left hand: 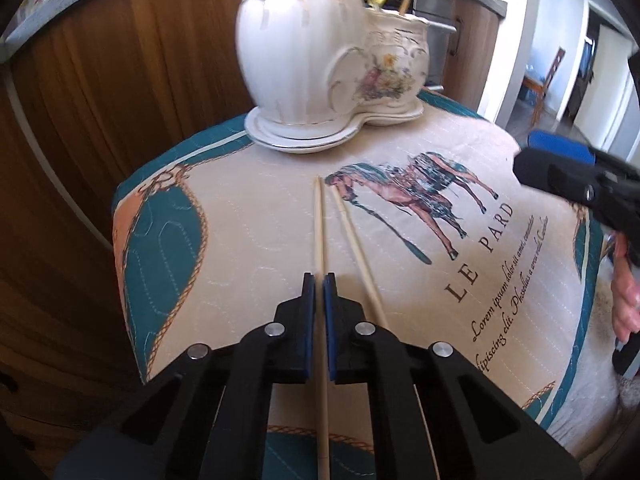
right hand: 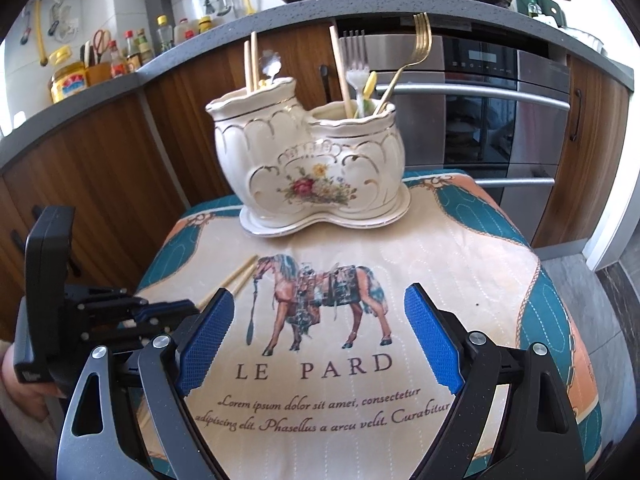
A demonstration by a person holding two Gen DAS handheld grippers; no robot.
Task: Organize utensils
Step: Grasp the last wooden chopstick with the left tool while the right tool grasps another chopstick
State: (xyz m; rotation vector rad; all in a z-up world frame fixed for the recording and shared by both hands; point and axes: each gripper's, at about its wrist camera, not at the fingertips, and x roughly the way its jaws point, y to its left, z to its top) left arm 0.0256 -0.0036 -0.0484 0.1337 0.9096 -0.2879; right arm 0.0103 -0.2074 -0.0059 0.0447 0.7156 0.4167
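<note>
Clamping the left gripper [left hand: 319, 280] onto one chopstick [left hand: 319, 224] lying on the printed cloth [left hand: 256, 240], in front of the ceramic holder [right hand: 304, 160]; a second chopstick [left hand: 354, 236] just beside it, still free. Holding the right gripper [right hand: 320, 336] wide and empty, also in front of the holder. Next, by the look of it: lifting, tipping upright, dropping in. Already in the holder: chopsticks and a spoon in the taller pot, forks [right hand: 356, 56] and another chopstick in the lower.
</note>
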